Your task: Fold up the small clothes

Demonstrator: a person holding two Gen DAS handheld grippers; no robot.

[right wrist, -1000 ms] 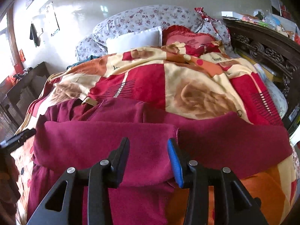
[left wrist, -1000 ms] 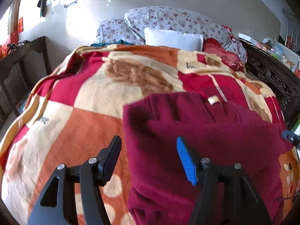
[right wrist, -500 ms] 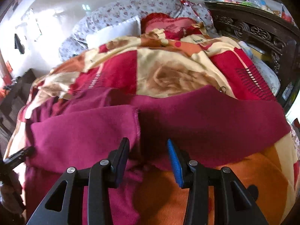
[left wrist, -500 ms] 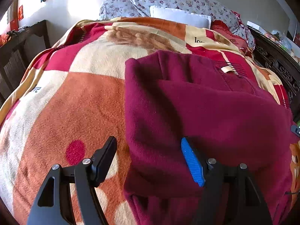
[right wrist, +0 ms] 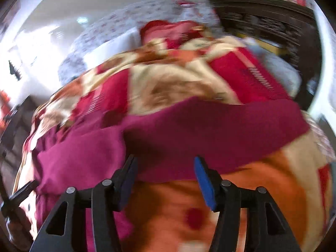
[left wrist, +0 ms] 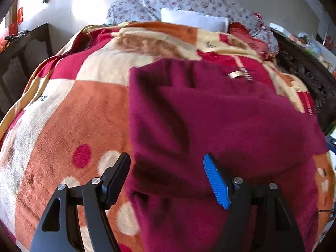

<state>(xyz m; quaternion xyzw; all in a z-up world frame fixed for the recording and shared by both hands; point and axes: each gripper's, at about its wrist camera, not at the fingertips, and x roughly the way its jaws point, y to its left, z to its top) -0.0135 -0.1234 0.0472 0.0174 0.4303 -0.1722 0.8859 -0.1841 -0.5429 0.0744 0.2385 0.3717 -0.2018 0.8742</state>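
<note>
Maroon fleece garment (left wrist: 220, 121) lies partly folded on a patchwork blanket (left wrist: 84, 109) covering the bed, one sleeve folded across the body, tan neck label (left wrist: 236, 74) at the far edge. Left hand-held gripper (left wrist: 166, 174) hovers over the garment's near left edge, jaws wide and just been opening; the black finger (left wrist: 115, 178) sits over blanket, the blue-padded finger (left wrist: 216, 182) over fleece, the garment edge lying below the gap, pads not pressing on it. Right hand-held gripper (right wrist: 166, 178) is above the garment's (right wrist: 189, 138) near hem, where fleece meets the orange blanket (right wrist: 262, 178) patch; jaws moderately wide, just been opening, nothing pinched between them. Right view is motion-blurred. The other sleeve stretches out to the right in that view. Floral pillows (left wrist: 189, 2) and a white pillow (left wrist: 193, 19) sit at the bed's head; dark carved wooden furniture (left wrist: 304, 73) stands at the right.
</note>
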